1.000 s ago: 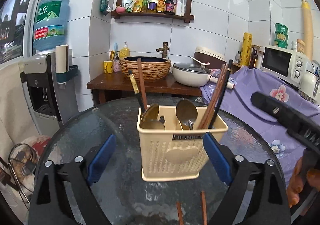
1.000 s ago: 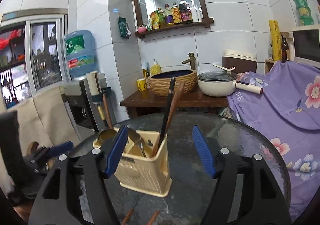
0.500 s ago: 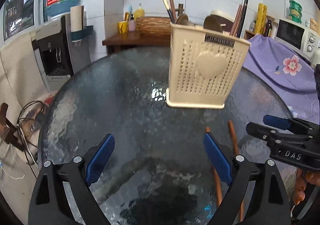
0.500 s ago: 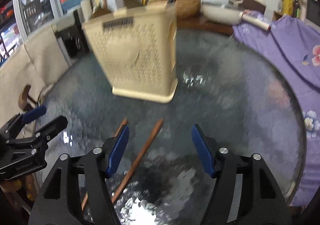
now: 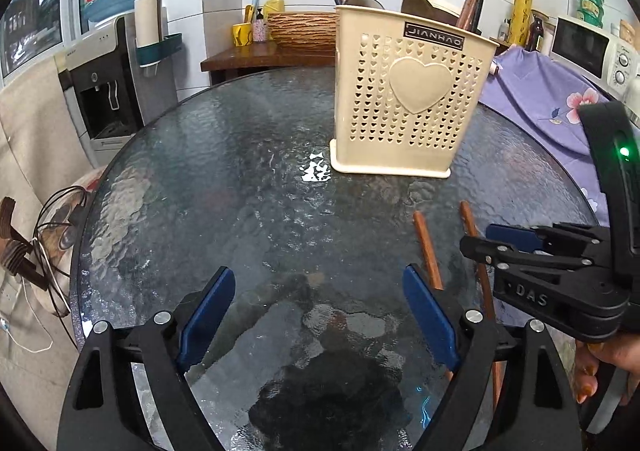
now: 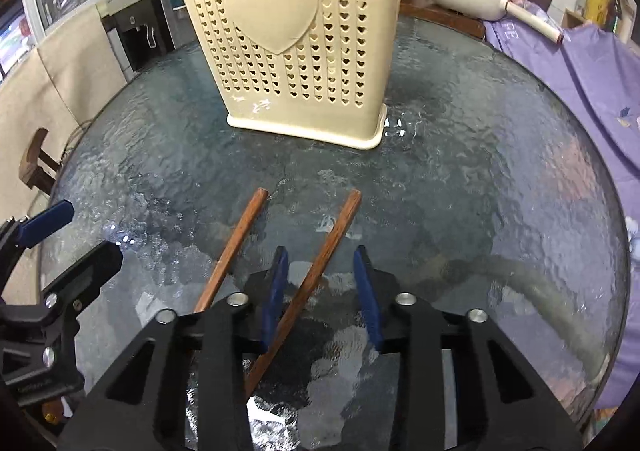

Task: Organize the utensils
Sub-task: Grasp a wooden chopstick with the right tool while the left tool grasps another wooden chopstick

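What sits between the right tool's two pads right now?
One wooden chopstick crosses the gap of the right tool, whose pads have been closing; the second chopstick lies outside. Seen in the right wrist view.

We find the glass table point(image 5: 224, 179) bare on its left half, free passage there. At far right the utensil holder point(image 5: 404, 103) blocks the way; two chopsticks point(image 6: 332, 247) lie near it (right gripper point(image 6: 320, 283) astride one, pads apart).

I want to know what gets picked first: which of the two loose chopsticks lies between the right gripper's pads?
The right-hand chopstick, running up between the right gripper's closing pads; the other chopstick lies outside them.
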Tool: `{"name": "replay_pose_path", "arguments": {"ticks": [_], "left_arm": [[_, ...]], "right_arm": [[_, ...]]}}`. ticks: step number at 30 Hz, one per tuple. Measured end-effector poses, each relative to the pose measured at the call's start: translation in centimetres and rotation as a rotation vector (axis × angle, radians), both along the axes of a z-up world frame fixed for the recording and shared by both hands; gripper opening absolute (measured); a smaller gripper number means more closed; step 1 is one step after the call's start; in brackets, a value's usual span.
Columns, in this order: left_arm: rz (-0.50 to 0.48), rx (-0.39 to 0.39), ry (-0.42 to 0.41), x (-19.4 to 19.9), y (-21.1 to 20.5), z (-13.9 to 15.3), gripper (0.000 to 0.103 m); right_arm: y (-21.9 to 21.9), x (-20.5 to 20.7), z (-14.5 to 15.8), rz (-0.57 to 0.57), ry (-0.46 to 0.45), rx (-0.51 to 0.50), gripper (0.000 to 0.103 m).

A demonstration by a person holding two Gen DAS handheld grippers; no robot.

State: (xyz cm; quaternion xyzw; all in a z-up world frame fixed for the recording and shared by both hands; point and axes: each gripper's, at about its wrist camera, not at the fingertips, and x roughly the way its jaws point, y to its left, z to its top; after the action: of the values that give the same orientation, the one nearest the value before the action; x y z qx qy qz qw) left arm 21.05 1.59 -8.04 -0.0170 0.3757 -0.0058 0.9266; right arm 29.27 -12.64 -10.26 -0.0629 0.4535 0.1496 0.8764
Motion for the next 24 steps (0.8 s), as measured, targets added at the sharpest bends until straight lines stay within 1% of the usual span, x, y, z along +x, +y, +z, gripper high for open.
{"name": "replay_pose_path", "arguments": {"ticks": [1,2,4,10,14,17,21,24], "left_arm": [[-0.004,-0.001,0.003,0.0,-0.2,-0.1,0.083],[-0.008,-0.001,0.008,0.1,-0.3,-0.2,0.083],[-0.017,-0.003,0.02,0.2,-0.7,-0.3,0.081],[-0.077,0.0,0.041,0.7,-2.3,-0.4,0.078],[-0.13,-0.011,0.072,1.4,-3.8,-0.7,0.075],[-0.168,-0.015,0.102,2.1,-4.9,-1.0,0.07],[-0.201,-0.011,0.141,2.8,-6.1,-1.6,0.065],[-0.215,-0.017,0.157,3.1,-6.7,-1.8,0.063]], "right_arm": [[0.1,0.2,0.0,0.003,-0.001,-0.005,0.022],[0.1,0.5,0.2,0.004,-0.001,-0.006,0.021],[-0.1,0.6,0.3,0.009,0.001,-0.002,0.016],[-1.5,1.0,0.5,0.034,0.02,0.016,0.009],[-2.3,1.0,0.5,0.044,0.023,0.012,0.008],[-2.7,0.9,0.5,0.051,0.019,0.004,0.008],[-3.2,1.1,0.5,0.051,0.013,-0.01,0.008],[-3.5,1.1,0.4,0.051,0.014,-0.013,0.008]]}}
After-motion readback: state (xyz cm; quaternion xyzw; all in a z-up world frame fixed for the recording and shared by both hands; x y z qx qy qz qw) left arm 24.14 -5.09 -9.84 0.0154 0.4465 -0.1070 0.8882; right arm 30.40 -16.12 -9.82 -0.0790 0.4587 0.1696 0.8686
